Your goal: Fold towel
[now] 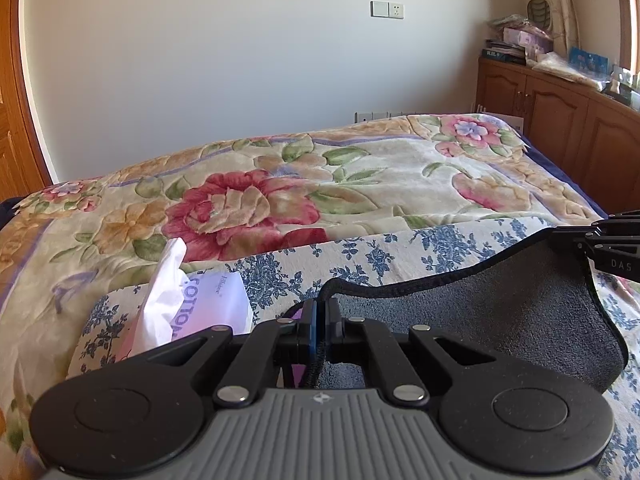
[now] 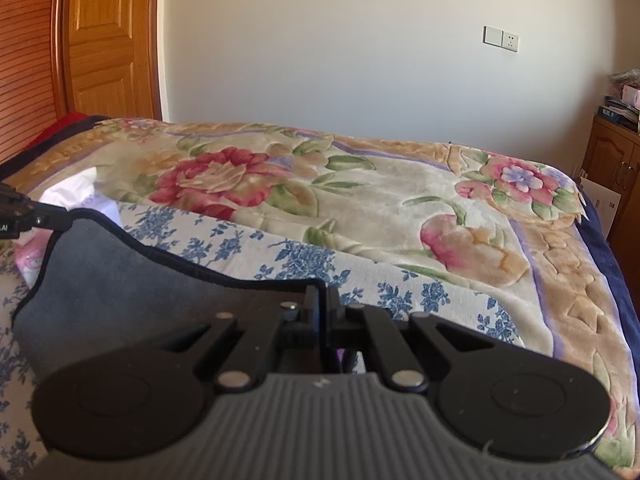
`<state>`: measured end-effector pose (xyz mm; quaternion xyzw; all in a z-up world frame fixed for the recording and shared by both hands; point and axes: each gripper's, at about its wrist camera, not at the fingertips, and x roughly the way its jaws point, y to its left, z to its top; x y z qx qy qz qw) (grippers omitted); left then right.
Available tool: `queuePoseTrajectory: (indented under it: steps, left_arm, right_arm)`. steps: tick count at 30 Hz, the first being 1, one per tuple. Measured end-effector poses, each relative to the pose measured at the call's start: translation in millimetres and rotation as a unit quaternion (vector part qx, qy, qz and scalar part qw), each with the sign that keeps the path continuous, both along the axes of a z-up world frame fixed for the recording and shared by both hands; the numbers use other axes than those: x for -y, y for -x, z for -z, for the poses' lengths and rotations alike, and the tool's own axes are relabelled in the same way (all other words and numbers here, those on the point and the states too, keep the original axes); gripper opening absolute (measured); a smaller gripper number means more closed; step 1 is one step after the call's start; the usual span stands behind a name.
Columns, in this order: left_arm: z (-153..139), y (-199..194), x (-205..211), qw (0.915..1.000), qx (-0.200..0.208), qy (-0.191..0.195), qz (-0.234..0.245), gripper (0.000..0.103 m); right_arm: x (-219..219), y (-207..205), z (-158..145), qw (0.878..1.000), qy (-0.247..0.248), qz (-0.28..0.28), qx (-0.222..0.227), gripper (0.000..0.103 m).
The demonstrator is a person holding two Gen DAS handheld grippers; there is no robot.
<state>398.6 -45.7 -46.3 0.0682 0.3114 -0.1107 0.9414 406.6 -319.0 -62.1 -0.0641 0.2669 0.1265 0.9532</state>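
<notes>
Grey terry towel with a dark bound edge (image 1: 500,304) hangs stretched between 2 pinched corners above the bed's blue-flowered white sheet (image 1: 400,252). The left hand-held gripper (image 1: 320,312) and the right hand-held gripper (image 2: 324,300) are each clamped tight on 1 corner.

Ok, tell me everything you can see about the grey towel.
The grey towel looks like soft terry with a dark stitched hem. It is lifted by its top edge, which sags between the closed left tongs and right tongs, one pinching each end. Its lower part drapes over the blue-flowered cloth on the bed.
</notes>
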Motion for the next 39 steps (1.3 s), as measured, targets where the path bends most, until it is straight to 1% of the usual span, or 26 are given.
queuePoseTrajectory:
  steps: [5, 10, 17, 25, 39]
  left_arm:
    - [6, -8, 1, 1.0, -0.001, 0.001, -0.005, 0.005]
    - [13, -14, -1, 0.9998, -0.002, 0.009, -0.016, 0.005]
    - [15, -24, -1, 0.9996, 0.001, 0.012, -0.023, 0.005]
    - [20, -32, 1, 0.9996, 0.002, 0.007, -0.028, 0.005]
    - [37, -44, 0, 0.9994, -0.008, -0.004, -0.035, 0.005]
  right_arm:
    - [-1, -8, 7, 1.0, 0.001, 0.003, -0.002, 0.003]
    - [2, -13, 13, 1.0, -0.009, 0.012, -0.002, 0.003]
    - [3, -20, 17, 1.0, -0.007, 0.018, -0.002, 0.003]
    - [2, -29, 24, 1.0, -0.006, 0.025, -0.009, 0.004]
    - [2, -37, 35, 0.999, -0.004, 0.033, -0.029, 0.004]
